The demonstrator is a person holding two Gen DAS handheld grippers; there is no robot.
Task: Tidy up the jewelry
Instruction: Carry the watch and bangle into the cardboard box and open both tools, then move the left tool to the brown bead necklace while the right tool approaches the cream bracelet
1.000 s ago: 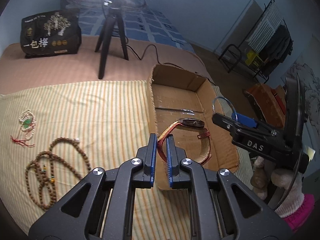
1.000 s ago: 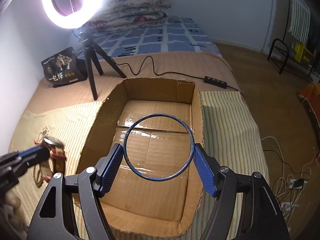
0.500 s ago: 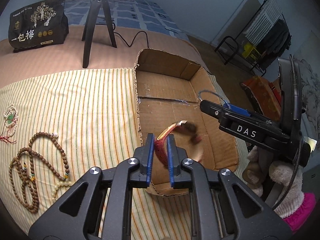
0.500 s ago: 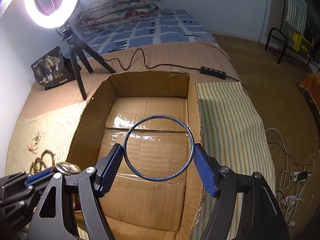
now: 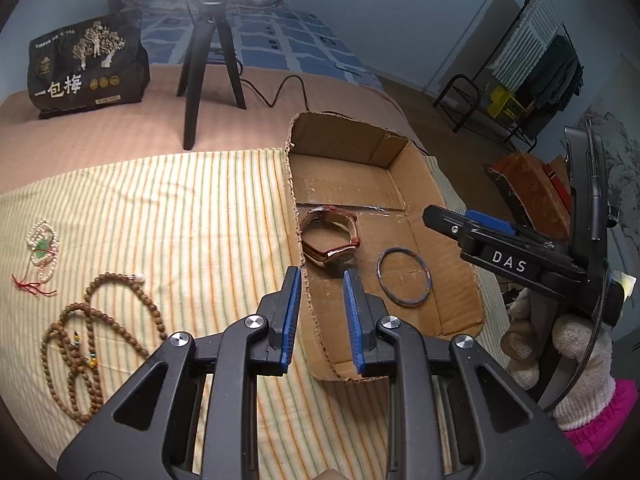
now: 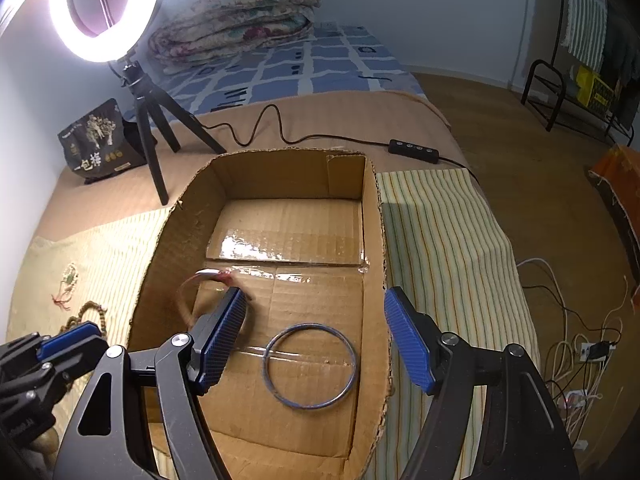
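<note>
A shallow cardboard box (image 5: 296, 184) (image 6: 372, 232) lies on the striped cloth. A brown-strapped watch (image 5: 332, 240) (image 6: 188, 292) lies inside near its left wall. A blue bangle (image 5: 404, 277) (image 6: 310, 366) lies flat on the box floor. My left gripper (image 5: 320, 280) is open and empty, straddling the box's left wall near the watch. My right gripper (image 6: 316, 312) is open wide and empty above the bangle. It also shows in the left wrist view (image 5: 480, 220).
Brown wooden bead strands (image 5: 92, 332) and a white bead bracelet with a green charm (image 5: 42, 244) lie on the striped cloth (image 5: 180, 220) left of the box. A ring light on a tripod (image 5: 208, 64), a black bag (image 5: 86, 64) and a cable (image 6: 280, 128) lie behind.
My left gripper opened and the watch dropped into the box. My right gripper opened and the bangle fell flat onto the box floor.
</note>
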